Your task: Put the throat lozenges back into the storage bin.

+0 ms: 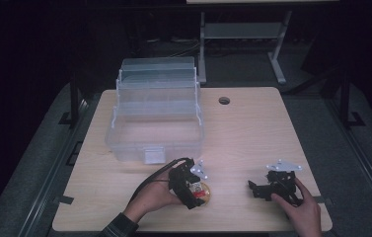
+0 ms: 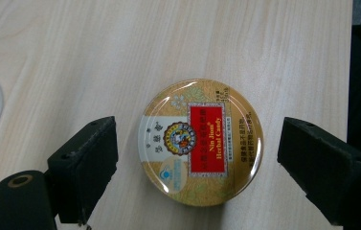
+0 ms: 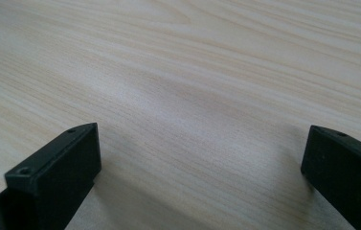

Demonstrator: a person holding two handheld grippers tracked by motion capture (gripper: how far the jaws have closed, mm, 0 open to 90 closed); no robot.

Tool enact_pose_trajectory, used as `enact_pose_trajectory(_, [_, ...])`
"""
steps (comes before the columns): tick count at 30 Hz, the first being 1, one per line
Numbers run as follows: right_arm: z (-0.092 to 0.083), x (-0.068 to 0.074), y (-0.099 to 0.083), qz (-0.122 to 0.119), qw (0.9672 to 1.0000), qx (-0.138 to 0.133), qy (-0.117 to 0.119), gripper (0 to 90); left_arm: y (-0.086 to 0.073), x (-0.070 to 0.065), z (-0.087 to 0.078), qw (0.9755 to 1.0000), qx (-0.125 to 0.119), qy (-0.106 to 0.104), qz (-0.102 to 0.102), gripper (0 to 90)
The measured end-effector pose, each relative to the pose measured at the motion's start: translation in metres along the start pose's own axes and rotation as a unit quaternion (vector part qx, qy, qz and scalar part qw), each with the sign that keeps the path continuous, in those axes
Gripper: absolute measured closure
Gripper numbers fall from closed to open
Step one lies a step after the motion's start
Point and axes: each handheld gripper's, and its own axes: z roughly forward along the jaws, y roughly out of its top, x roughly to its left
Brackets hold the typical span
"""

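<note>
A round gold candy tin (image 2: pixel 201 142) with a red label lies flat on the wooden table (image 2: pixel 120 48). My left gripper (image 2: pixel 197 165) hovers over it, open, one jaw on each side of the tin and neither touching it. From above, the tin (image 1: pixel 203 192) peeks out under the left gripper (image 1: pixel 189 190) near the table's front edge. My right gripper (image 1: pixel 258 190) rests low on the table to the right, held by a hand. Its jaws stand wide open over bare wood (image 3: pixel 192 96), nothing between them (image 3: pixel 199 172).
A clear plastic storage box (image 1: pixel 156 116) with its tiered lid raised stands at the back left of the table (image 1: pixel 252 133). A round cable hole (image 1: pixel 224 100) sits near the far edge. The table's right edge (image 2: pixel 350 72) runs close to the tin.
</note>
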Motion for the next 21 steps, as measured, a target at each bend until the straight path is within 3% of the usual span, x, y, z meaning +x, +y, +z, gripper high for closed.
enact_pose_trajectory(21, [0.0,0.0,0.0,0.0,1.0,0.0,-0.001,0.0,0.005,-0.005,0.024,0.9988,0.043,0.005,0.02,13.1])
